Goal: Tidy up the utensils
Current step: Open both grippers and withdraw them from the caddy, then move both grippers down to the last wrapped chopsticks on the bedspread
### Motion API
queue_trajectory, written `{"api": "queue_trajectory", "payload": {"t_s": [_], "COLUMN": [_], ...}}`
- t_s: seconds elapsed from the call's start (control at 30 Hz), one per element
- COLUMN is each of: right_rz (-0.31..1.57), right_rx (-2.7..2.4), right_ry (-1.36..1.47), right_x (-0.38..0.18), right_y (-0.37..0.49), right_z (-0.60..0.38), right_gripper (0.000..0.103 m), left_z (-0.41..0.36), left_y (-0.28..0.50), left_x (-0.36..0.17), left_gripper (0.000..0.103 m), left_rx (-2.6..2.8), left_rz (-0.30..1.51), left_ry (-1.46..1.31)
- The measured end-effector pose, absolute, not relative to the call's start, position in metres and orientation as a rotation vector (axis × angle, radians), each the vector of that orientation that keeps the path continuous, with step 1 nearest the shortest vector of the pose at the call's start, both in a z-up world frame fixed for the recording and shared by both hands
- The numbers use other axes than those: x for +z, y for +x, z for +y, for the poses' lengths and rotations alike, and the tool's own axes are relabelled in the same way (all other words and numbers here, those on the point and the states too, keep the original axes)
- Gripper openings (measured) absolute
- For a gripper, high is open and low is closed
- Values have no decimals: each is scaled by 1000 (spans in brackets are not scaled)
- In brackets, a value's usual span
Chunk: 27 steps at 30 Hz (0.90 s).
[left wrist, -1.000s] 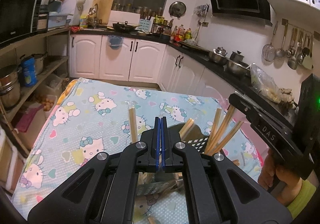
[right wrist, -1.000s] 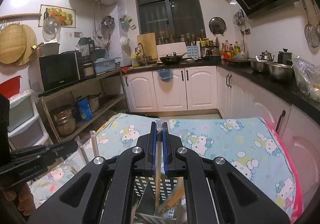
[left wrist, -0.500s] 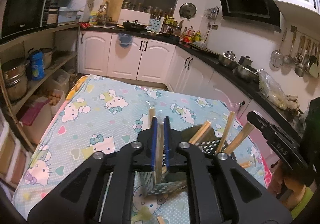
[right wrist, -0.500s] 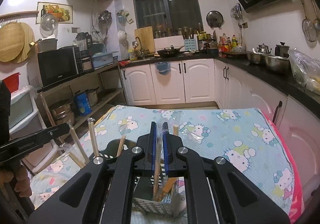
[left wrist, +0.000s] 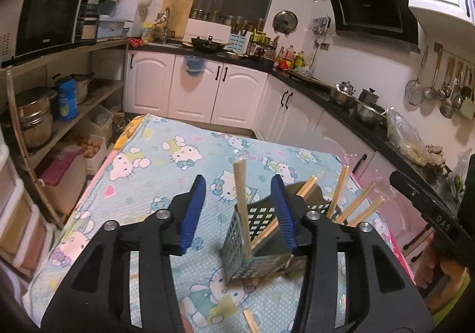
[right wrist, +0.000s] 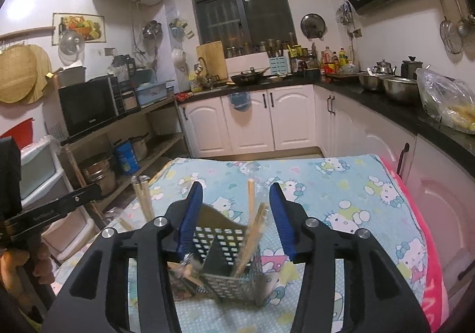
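Observation:
A grey perforated utensil holder [left wrist: 255,244] stands on the table with the Hello Kitty cloth [left wrist: 154,172]. Several wooden chopsticks [left wrist: 242,208] stand in it, some leaning right [left wrist: 356,208]. My left gripper [left wrist: 239,214] is open and empty, its jaws either side of an upright chopstick. In the right wrist view the holder [right wrist: 228,255] sits between the jaws of my right gripper [right wrist: 234,220], which is open and empty above chopsticks [right wrist: 252,232]. Each gripper shows at the edge of the other's view.
A loose chopstick [left wrist: 251,319] lies on the cloth near the front edge. Shelves with pots [left wrist: 35,122] stand left of the table. White cabinets and a dark counter with bowls [left wrist: 356,107] run along the back and right.
Both grippers were shut on a chopstick above the holder. Both have opened, and the chopsticks now stand in the holder.

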State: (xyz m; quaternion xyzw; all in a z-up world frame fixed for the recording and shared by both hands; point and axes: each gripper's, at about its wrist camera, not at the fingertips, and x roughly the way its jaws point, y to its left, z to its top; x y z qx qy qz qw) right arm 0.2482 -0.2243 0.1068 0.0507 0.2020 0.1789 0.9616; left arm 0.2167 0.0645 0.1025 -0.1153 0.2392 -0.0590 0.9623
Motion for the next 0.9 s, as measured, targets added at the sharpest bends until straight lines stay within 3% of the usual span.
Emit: {"api": "queue_trajectory", "payload": {"t_s": [0.2, 0.4, 0.57, 0.9], "right_rz": [388, 388, 402, 445], "right_rx": [388, 397, 395, 430], "right_ry": [77, 83, 76, 43], "right_x": [118, 121, 116, 98], "right_y": [222, 197, 178, 145], "right_z": [-223, -231, -236, -229], "right_gripper": [65, 72, 75, 77], "left_z": [76, 85, 88, 78], "left_y": [189, 155, 127, 92], "left_x": [110, 121, 122, 102], "left_gripper": [62, 80, 87, 88], "left_rx": [-108, -98, -86, -89], "left_rz": [455, 419, 396, 415], "left_ry": [-255, -268, -279, -270]}}
